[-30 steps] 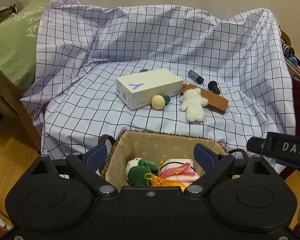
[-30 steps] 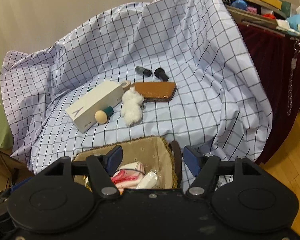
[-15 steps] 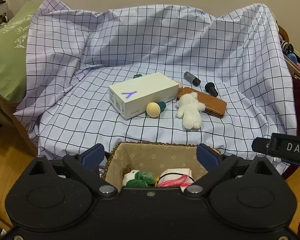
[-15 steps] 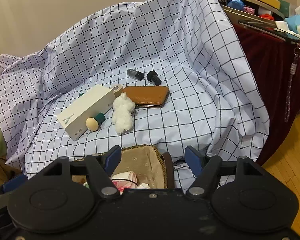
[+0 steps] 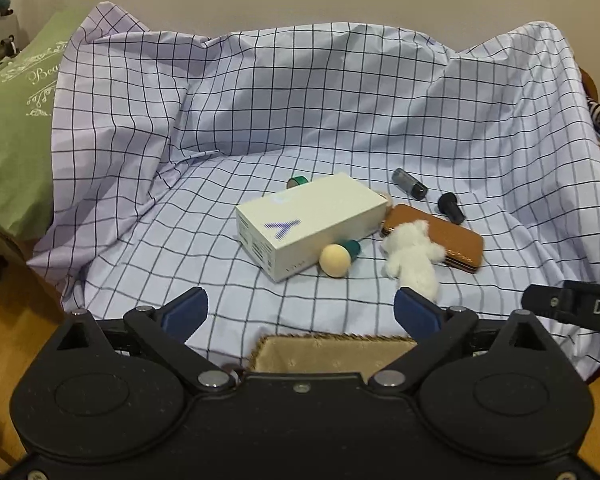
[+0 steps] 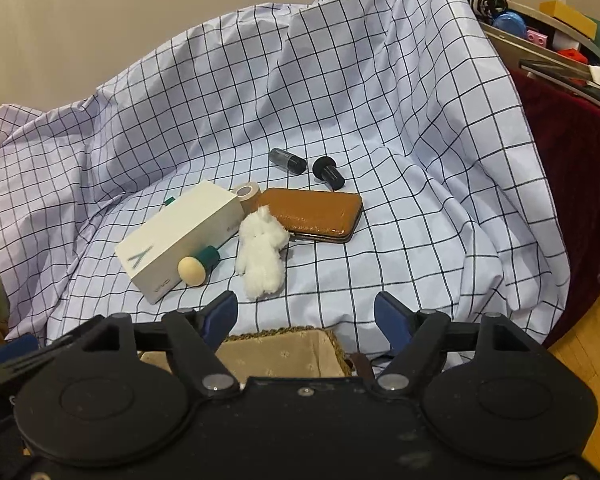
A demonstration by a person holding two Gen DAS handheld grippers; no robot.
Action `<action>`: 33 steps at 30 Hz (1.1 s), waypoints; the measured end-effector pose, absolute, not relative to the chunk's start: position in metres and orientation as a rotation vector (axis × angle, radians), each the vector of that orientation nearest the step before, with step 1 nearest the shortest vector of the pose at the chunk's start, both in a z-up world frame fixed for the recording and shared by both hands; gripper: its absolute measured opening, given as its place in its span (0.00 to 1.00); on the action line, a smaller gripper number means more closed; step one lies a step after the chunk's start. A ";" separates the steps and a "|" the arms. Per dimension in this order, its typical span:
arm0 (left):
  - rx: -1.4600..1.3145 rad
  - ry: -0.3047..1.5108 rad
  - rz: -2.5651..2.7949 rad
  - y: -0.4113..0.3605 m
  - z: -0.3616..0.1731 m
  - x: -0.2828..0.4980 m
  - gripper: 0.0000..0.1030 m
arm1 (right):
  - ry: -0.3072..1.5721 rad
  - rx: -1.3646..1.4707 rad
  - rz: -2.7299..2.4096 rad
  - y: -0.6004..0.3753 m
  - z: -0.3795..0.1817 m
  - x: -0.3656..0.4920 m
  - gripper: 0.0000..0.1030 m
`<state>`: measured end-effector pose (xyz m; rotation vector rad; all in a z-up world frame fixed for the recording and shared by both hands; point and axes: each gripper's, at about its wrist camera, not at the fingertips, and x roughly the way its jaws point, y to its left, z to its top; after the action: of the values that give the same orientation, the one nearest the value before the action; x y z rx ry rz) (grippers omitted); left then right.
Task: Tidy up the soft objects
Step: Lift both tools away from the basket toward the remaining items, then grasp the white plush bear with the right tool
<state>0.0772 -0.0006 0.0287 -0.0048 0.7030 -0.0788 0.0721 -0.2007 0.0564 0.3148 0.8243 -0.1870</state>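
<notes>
A small white plush toy (image 5: 413, 258) lies on the checked cloth, leaning on a brown leather case (image 5: 440, 239); it also shows in the right wrist view (image 6: 262, 251). A woven basket with beige lining (image 5: 332, 354) sits at the near edge, its contents hidden behind the gripper bodies; its rim shows in the right wrist view (image 6: 276, 350). My left gripper (image 5: 300, 312) is open and empty above the basket's far rim. My right gripper (image 6: 305, 314) is open and empty, just short of the plush toy.
A white box (image 5: 308, 224), a beige ball with green stem (image 5: 336, 260), a tape roll (image 6: 247, 192) and two dark small bottles (image 6: 286, 160) (image 6: 329, 172) lie on the cloth. A green pillow (image 5: 12, 120) is left. A cluttered shelf over red cloth (image 6: 560, 40) is right.
Both grippers rose and moved forward over the basket toward the cloth; the soft items inside the basket dropped out of view. Both stayed open.
</notes>
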 end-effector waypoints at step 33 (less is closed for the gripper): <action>-0.004 0.845 -0.084 0.011 -0.013 0.172 0.93 | 1.008 0.171 -0.083 -0.166 -0.031 0.249 0.73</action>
<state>0.1720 0.0114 -0.0133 -0.0044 0.8451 -0.0844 0.2493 -0.1656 -0.0309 0.1705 1.0076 -0.0834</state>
